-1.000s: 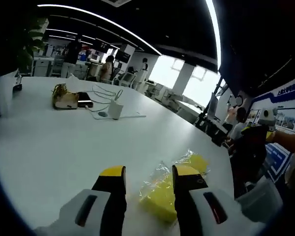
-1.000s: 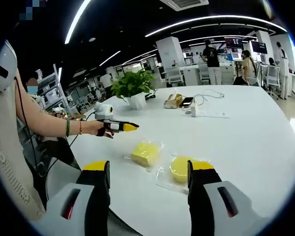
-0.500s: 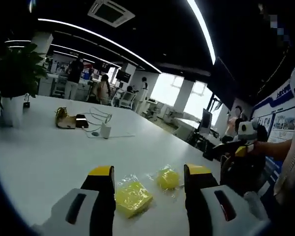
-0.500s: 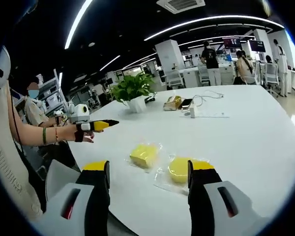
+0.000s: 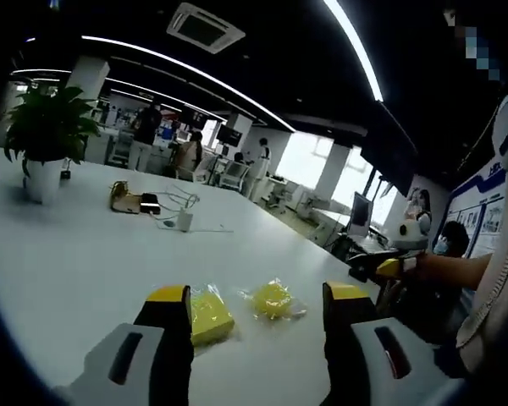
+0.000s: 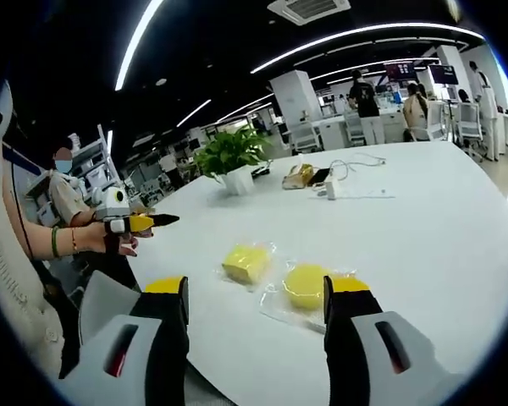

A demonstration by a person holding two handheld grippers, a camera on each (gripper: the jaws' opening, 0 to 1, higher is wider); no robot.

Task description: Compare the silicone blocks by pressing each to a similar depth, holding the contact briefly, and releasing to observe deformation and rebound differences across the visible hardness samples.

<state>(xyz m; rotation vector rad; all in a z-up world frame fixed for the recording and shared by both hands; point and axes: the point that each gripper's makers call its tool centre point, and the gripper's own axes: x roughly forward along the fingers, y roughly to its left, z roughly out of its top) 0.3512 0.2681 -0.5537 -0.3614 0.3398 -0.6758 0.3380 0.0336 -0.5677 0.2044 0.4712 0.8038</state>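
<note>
Yellow square block (image 6: 245, 262) beside round block (image 6: 305, 285)

The white table (image 6: 440, 245) offers a wide bare surface around the two bagged yellow samples — the square block (image 6: 245, 263) and the round block (image 6: 305, 285) lie near each other, with a narrow strip of table between their wrappers. Approach from above is unobstructed over both. Behind them the tabletop runs bare up to a potted plant (image 6: 233, 156), a white charger with trailing cable (image 6: 332, 189) and a small tan object with a phone (image 6: 300, 175) — all well apart from the samples. In the left gripper view, bare surface lies left of the square block (image 5: 207, 315) and beyond the round block (image 5: 273, 299).
</note>
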